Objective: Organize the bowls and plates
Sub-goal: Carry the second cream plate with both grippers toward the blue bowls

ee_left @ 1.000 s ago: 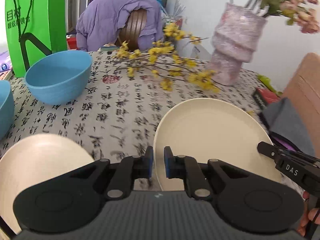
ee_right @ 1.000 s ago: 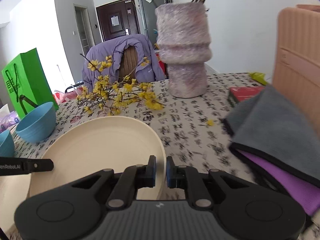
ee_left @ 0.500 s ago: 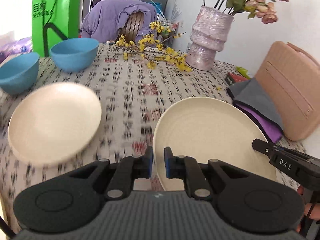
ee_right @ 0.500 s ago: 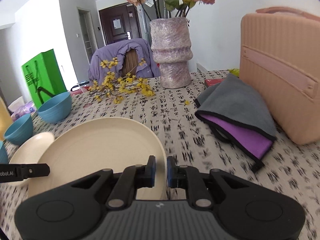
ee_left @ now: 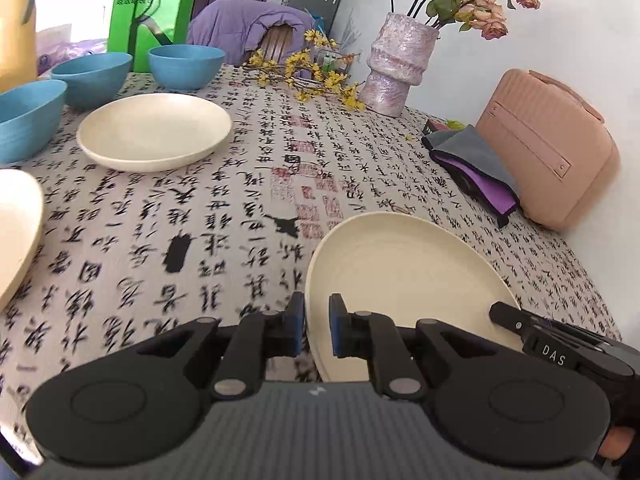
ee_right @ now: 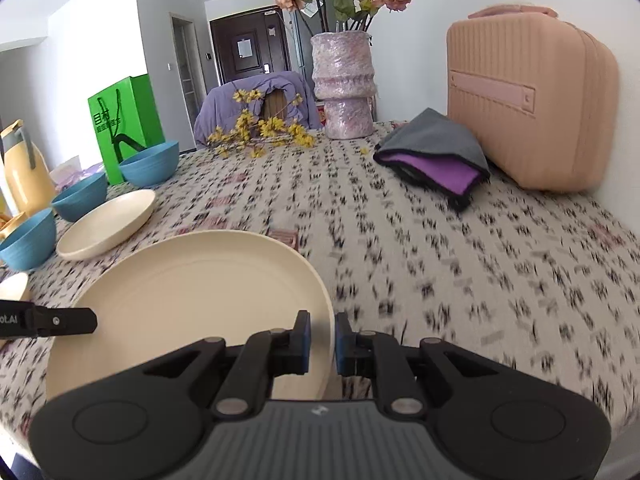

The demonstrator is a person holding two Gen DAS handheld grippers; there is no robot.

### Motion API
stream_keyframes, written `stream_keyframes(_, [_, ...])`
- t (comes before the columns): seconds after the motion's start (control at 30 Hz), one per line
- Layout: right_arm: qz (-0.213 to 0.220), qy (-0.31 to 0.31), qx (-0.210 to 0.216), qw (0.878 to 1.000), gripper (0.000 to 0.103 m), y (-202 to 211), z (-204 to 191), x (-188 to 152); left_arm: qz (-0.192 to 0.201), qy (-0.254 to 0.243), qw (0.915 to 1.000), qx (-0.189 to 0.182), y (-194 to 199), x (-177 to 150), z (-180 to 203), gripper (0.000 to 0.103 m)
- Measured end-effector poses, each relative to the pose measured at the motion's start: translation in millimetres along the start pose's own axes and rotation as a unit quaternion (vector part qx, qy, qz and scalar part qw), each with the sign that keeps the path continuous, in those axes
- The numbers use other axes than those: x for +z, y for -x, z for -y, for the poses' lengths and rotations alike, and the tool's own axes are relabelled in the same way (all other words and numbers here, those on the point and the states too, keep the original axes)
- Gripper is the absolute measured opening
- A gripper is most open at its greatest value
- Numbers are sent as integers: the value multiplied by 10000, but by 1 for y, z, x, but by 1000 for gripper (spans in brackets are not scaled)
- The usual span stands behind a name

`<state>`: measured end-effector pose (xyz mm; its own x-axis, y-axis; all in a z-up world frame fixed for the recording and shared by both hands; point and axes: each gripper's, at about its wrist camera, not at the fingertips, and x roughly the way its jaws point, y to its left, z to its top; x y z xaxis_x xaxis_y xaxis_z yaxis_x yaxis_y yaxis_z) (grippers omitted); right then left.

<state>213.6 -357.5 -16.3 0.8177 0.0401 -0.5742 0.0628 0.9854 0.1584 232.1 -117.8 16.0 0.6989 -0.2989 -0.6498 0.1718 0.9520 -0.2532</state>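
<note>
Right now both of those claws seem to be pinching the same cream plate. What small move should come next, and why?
Probably keep carrying the held plate leftward to the other cream plate by the blue bowls. The left gripper and the right gripper each clamp an opposite rim, so they should move together.

Your left wrist camera sits just behind the left gripper (ee_left: 316, 330), angled down across the table (ee_left: 248, 216) toward its far end, with the blue bowls (ee_left: 186, 66) far left. Your right wrist camera rides behind the right gripper (ee_right: 322, 342), facing the same far end from farther right, close to the pink case (ee_right: 528, 96). Both views share the cream plate (ee_left: 400, 276) nearest the lenses, the second plate (ee_right: 106, 224), the vase (ee_right: 344, 84) and the green bag (ee_left: 154, 12).
</note>
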Motion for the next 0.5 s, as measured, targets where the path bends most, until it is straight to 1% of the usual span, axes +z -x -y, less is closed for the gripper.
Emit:
stream_keyframes(0.1, [12, 39, 43, 10000, 12, 6, -4, -5, 83, 42, 10000, 12, 8, -5, -3, 12])
stream_keyframes(0.3, [90, 86, 60, 9999, 12, 15, -15, -5, 212, 91, 9997, 30, 19, -4, -10, 12])
stream_keyframes(0.5, [75, 225, 142, 9996, 13, 11, -37, -1, 276, 251, 9992, 124, 26, -1, -30, 13])
